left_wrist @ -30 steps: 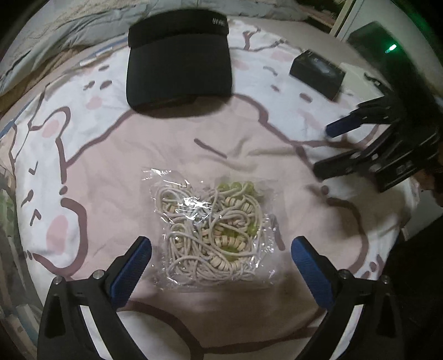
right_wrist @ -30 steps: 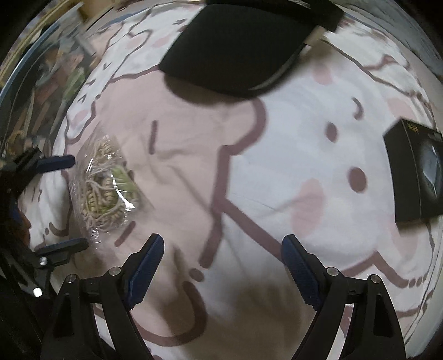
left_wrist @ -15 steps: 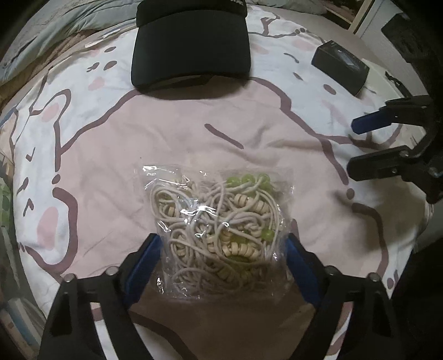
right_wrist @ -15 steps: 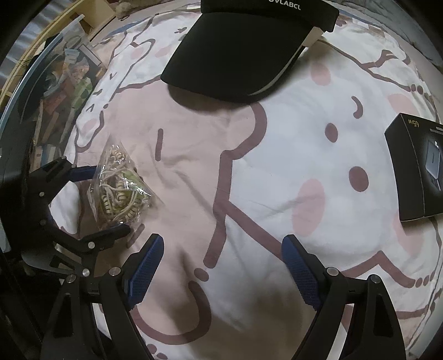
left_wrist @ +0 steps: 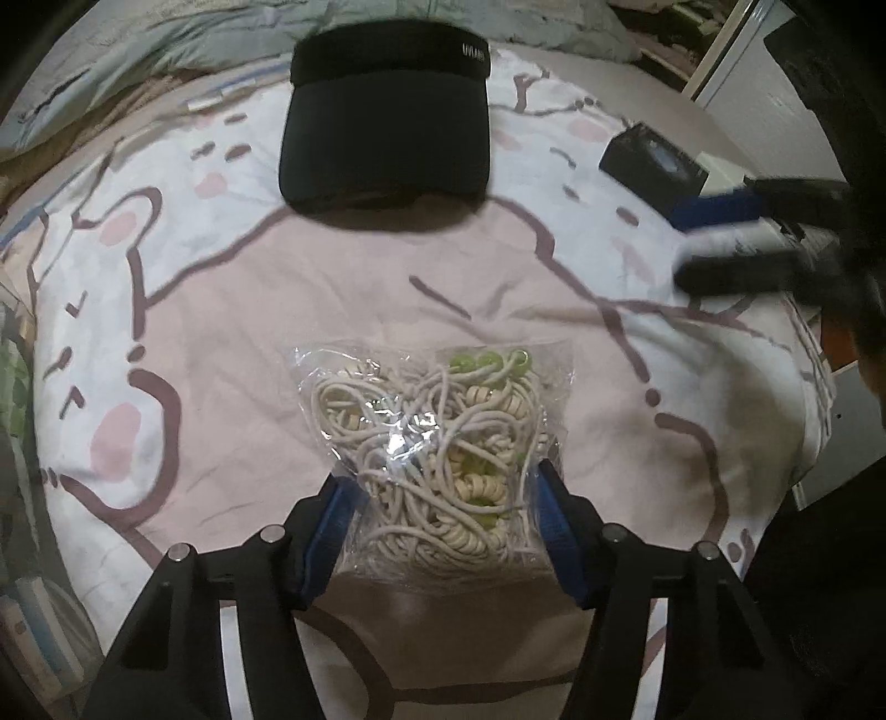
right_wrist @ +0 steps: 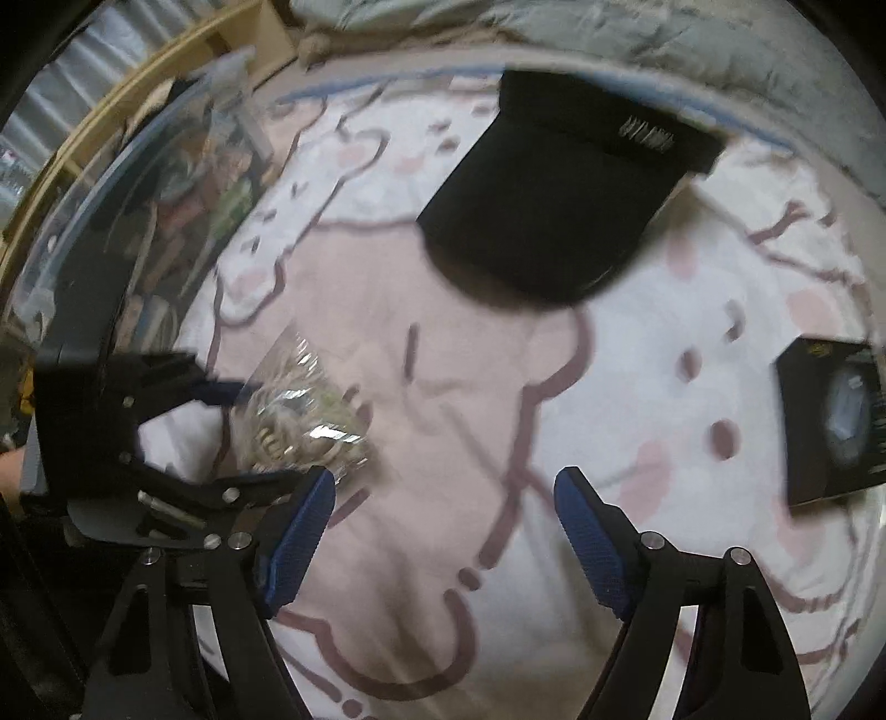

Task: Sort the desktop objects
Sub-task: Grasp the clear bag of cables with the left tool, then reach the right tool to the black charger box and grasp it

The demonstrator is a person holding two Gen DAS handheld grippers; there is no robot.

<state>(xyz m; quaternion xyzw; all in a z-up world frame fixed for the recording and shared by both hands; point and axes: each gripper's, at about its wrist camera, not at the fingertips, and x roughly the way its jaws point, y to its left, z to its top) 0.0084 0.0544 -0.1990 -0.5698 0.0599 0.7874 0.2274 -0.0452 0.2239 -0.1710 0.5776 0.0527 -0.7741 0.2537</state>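
Note:
A clear plastic bag of white cords and green beads (left_wrist: pixel 437 448) lies on the pink and white bedsheet. My left gripper (left_wrist: pixel 443 498) is shut on the bag's near end, blue pads pressing both sides. It shows blurred in the right wrist view (right_wrist: pixel 299 421), held by the left gripper (right_wrist: pixel 221 432). My right gripper (right_wrist: pixel 443 498) is open and empty above the sheet, and appears blurred at the right of the left wrist view (left_wrist: pixel 720 243). A black visor cap (left_wrist: pixel 387 127) lies at the far side, also in the right wrist view (right_wrist: pixel 554 210).
A black box (left_wrist: pixel 653 160) lies at the far right, also seen in the right wrist view (right_wrist: pixel 830 426). A clear storage bin (right_wrist: pixel 138 232) with clutter stands left of the bed. A grey-green quilt (left_wrist: pixel 166 44) lies bunched behind the cap.
My left gripper has moved forward around the bag and closed on it. My right gripper has shifted, its view now blurred and turned toward the cap.

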